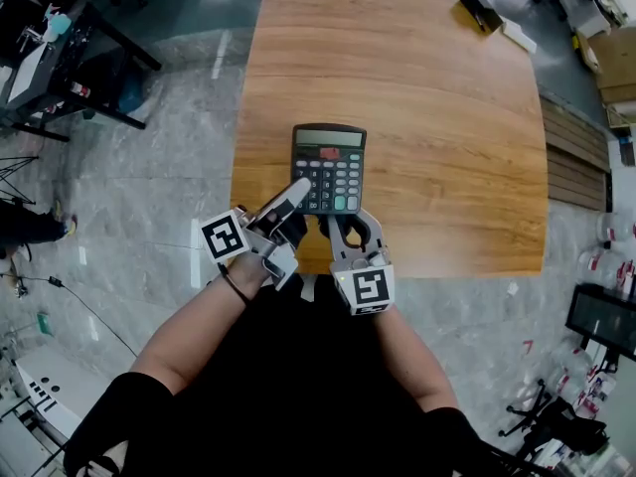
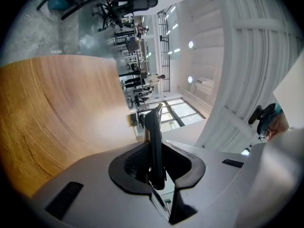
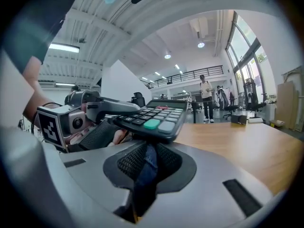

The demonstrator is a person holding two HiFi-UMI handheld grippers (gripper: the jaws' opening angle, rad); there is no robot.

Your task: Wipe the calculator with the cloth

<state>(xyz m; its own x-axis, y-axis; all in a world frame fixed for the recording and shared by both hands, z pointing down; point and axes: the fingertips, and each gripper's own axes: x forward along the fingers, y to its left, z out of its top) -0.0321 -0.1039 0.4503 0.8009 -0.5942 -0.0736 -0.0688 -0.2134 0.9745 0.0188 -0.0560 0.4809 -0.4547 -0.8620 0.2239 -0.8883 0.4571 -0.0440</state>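
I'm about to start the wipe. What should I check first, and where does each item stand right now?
1. Left gripper shut on the calculator, at its left edge: ok.
2. Right gripper shut on the blue cloth: ok.
3. Cloth touching the calculator: cannot tell; it sits just under the near edge.
4. Calculator's keys facing up and uncovered: ok.
5. Calculator's near end raised off the table: ok.

Left gripper [image 1: 294,210] and right gripper [image 1: 344,227] side by side — fingers [image 1: 295,191] clamped, bare forearms [image 1: 189,341] behind
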